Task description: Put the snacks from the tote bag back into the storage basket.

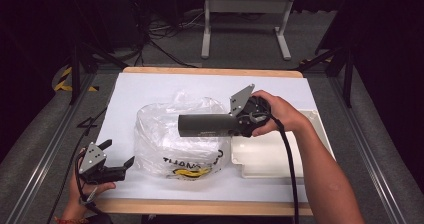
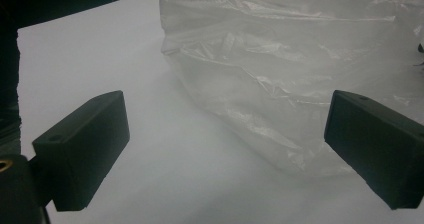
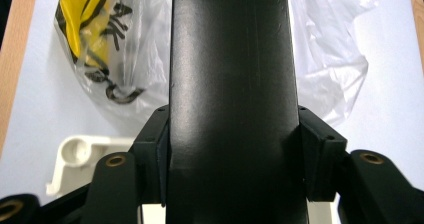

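Observation:
A dark grey cylinder [image 1: 205, 125] hangs level over a crumpled clear plastic bag [image 1: 165, 139] with yellow and black print, in the middle of the white sheet. My right gripper [image 1: 234, 125] is shut on the cylinder's right end. In the right gripper view the cylinder [image 3: 230, 74] runs up between both jaws, with the bag [image 3: 330, 59] below it. My left gripper [image 1: 120, 153] is open near the front left corner of the sheet, just left of the bag. In the left gripper view the left gripper [image 2: 227, 149] has nothing between its jaws, and the bag [image 2: 280, 59] lies close ahead.
A white moulded tray [image 1: 270, 156] lies on the sheet at the right, beside the bag, and shows low in the right gripper view as well [image 3: 75, 156]. The wooden table edge [image 1: 200, 206] runs along the front. A metal stand [image 1: 245, 14] is on the floor beyond the table.

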Demonstrator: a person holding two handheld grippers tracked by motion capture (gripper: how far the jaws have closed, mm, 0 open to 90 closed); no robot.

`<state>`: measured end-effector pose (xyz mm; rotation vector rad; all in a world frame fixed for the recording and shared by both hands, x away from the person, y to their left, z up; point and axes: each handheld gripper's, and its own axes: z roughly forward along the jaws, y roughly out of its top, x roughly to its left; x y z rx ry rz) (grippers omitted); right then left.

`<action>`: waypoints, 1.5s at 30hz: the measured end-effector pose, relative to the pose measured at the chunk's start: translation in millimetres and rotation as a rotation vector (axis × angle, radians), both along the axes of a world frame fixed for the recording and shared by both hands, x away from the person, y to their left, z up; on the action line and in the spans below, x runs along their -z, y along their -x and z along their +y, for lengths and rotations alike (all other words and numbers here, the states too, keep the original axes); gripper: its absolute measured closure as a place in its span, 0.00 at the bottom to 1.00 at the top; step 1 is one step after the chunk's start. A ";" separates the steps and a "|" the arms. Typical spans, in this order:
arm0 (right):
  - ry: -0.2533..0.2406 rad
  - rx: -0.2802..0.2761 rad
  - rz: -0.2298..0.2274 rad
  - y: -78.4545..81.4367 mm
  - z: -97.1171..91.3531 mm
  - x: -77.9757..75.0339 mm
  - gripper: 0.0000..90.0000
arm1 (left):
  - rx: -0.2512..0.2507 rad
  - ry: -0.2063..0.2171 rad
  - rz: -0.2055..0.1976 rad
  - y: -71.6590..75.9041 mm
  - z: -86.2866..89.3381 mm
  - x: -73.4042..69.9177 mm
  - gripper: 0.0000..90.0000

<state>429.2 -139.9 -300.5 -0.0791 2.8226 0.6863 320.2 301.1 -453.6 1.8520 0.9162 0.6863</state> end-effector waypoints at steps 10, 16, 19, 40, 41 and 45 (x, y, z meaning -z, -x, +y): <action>0.006 0.037 -0.008 5.8 -39.4 -7.6 0.47 | 0.005 0.002 0.003 0.0 -0.2 0.1 0.05; -0.007 0.057 -0.012 9.7 -62.6 -11.9 0.47 | 0.005 0.001 0.003 0.0 -0.7 0.0 0.05; -0.003 0.055 -0.014 12.3 -70.4 -13.7 0.47 | 0.005 -0.001 0.003 0.0 -1.0 0.1 0.05; 0.000 0.092 -0.022 24.2 -121.3 -14.2 0.47 | 0.009 0.013 0.008 0.1 0.4 -0.2 0.05; 0.001 0.098 -0.020 24.7 -124.4 -13.8 0.47 | 0.010 0.012 0.008 0.0 0.3 -0.2 0.05; 0.014 0.114 -0.016 27.0 -138.6 -11.1 0.47 | 0.012 0.010 0.009 -0.3 0.1 -0.1 0.05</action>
